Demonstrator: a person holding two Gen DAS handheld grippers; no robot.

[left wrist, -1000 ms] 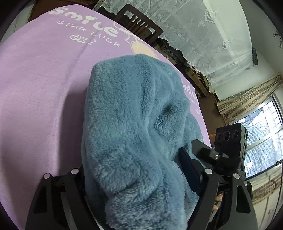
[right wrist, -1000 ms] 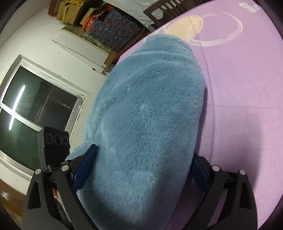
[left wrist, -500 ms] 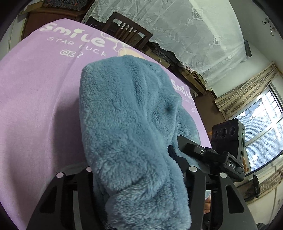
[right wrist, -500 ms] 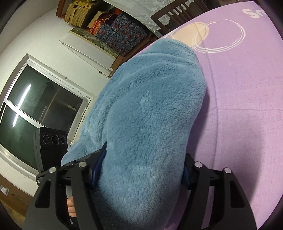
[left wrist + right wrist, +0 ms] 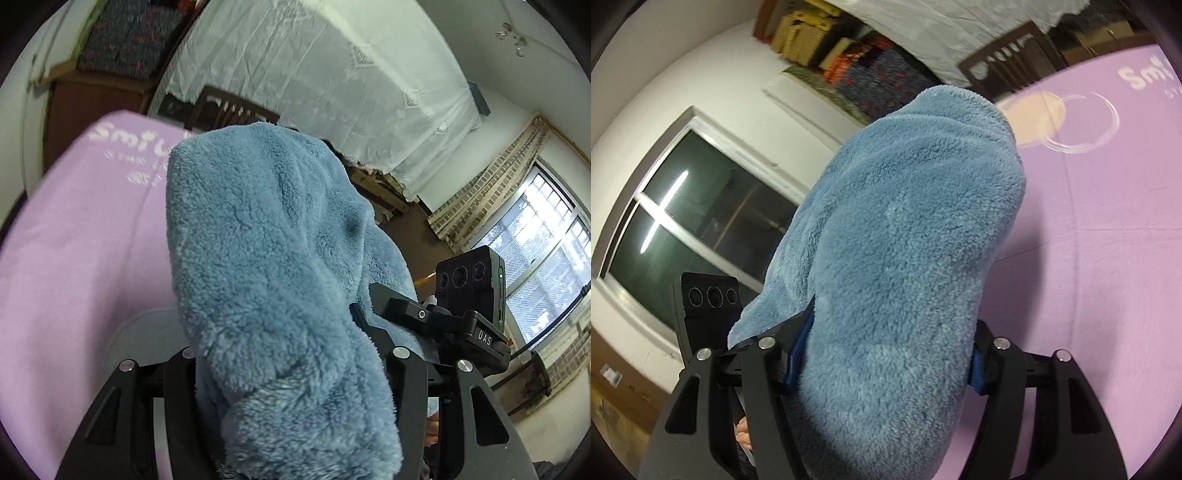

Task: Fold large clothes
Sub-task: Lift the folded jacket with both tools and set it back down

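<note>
Left hand-held gripper part-open, pinching thick blue fleece garment; right hand-held gripper likewise clamped on fleece, above purple cloth

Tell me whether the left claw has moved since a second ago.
Yes. The left claw, shut on the blue fleece garment, has risen: the purple cloth sits lower and the white curtain fills more of the view.

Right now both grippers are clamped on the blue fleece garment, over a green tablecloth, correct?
Not quite: the tablecloth is purple with white lettering, not green, as the right wrist view shows. The rest holds: the left gripper and the right gripper each clamp the blue fleece garment.
</note>
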